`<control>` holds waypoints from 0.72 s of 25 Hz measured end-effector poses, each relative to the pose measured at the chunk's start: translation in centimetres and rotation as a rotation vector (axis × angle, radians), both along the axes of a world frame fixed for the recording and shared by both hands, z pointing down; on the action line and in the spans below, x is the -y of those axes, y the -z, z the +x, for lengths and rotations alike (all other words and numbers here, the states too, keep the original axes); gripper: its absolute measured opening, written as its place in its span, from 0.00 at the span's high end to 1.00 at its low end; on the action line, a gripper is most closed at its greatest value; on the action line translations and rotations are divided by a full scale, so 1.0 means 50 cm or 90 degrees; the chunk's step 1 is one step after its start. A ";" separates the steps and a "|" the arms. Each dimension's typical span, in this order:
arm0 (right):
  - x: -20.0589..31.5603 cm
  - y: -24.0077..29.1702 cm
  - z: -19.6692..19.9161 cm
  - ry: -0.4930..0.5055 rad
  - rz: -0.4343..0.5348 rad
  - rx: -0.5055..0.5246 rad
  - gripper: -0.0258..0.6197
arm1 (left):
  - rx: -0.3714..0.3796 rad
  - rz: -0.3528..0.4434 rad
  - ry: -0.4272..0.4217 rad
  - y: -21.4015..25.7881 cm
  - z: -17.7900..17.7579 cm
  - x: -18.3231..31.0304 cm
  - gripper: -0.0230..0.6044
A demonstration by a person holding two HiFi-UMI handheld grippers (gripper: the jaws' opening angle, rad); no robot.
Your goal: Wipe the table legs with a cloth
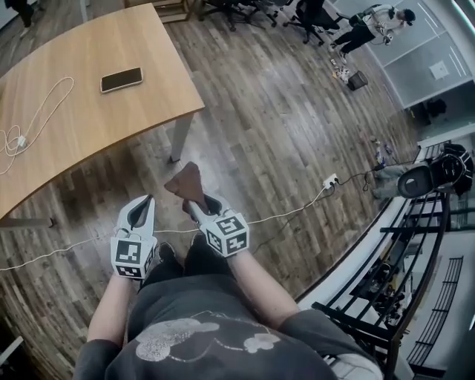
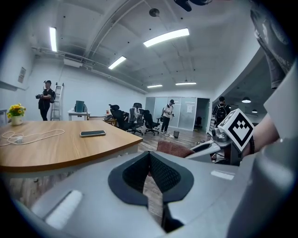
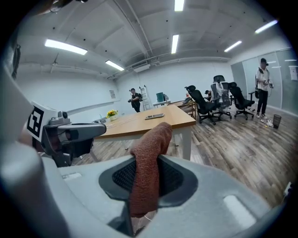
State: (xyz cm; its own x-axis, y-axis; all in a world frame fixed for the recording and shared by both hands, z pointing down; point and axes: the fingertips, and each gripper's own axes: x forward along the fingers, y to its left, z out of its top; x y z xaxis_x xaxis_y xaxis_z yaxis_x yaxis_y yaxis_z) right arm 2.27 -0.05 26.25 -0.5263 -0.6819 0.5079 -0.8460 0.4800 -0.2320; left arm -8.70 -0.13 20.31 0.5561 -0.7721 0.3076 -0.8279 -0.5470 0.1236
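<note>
Right hand-held gripper [image 1: 194, 209] sits low in the frame, clamped on the brown cloth [image 1: 185, 182], which sticks out beyond its tips. Beside it I've got the left hand-held gripper [image 1: 145, 204], jaws together on nothing. Just above them the grey table leg [image 1: 178, 138] stands on the wood-plank floor [image 1: 282, 126], near the cloth but apart from it. Upper left, the pale wooden counter [image 1: 96, 119] carries a dark phone [image 1: 121, 79] and a white cable [image 1: 33, 111]. Office chairs [image 1: 312, 15] line the top edge.
</note>
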 end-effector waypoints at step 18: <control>0.312 -0.216 -0.040 0.038 -0.015 0.026 0.82 | -0.002 0.007 0.061 -0.217 -0.007 0.245 0.93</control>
